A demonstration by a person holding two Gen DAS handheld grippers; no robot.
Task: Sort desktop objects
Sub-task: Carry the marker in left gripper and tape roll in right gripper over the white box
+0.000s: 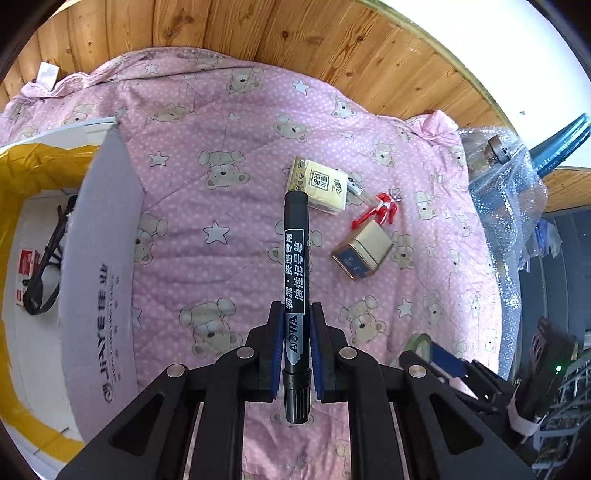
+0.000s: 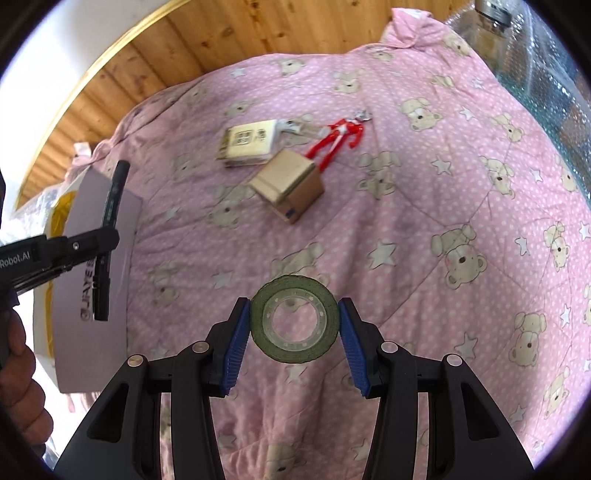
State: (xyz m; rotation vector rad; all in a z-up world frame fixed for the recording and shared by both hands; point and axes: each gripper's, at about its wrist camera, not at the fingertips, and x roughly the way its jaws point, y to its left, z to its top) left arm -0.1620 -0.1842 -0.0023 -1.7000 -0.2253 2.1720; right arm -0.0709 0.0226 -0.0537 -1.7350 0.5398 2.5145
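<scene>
1. Blue-padded fingers of the left gripper [image 1: 295, 332] pinch one black marker [image 1: 294, 266] near its lower end; the marker stands up along the fingers, its far end reaching toward the tissue pack.
2. Seen from the right wrist, that same left gripper [image 2: 101, 240] comes in level from the left edge, with the marker [image 2: 110, 221] tilted across it and a person's hand [image 2: 18, 365] wrapped around the handle below.
3. One roll of green tape [image 2: 294, 318] sits between the pads of the right gripper [image 2: 294, 325]; the pads press on the roll's two sides, and the roll faces the camera with its hole showing.
4. One pink quilt [image 1: 221, 155] with bears and stars lies under everything.
5. One white cardboard box [image 1: 99, 258] stands open at the quilt's left edge, with yellow lining; inside it lie one black strap-like thing [image 1: 48, 258] and a red-and-white packet [image 1: 27, 266].
6. Farther out, near the quilt's middle, three things cluster: one gold tin box [image 2: 288, 184] nearest, one tissue pack [image 2: 249, 144] beyond it to the left, and one red toy figure [image 2: 338, 138] to the right, touching or just beside the tin.
7. Bubble wrap [image 1: 506, 192] bunches at the quilt's right edge.
8. Wood panelling [image 1: 258, 33] rises behind the quilt.
</scene>
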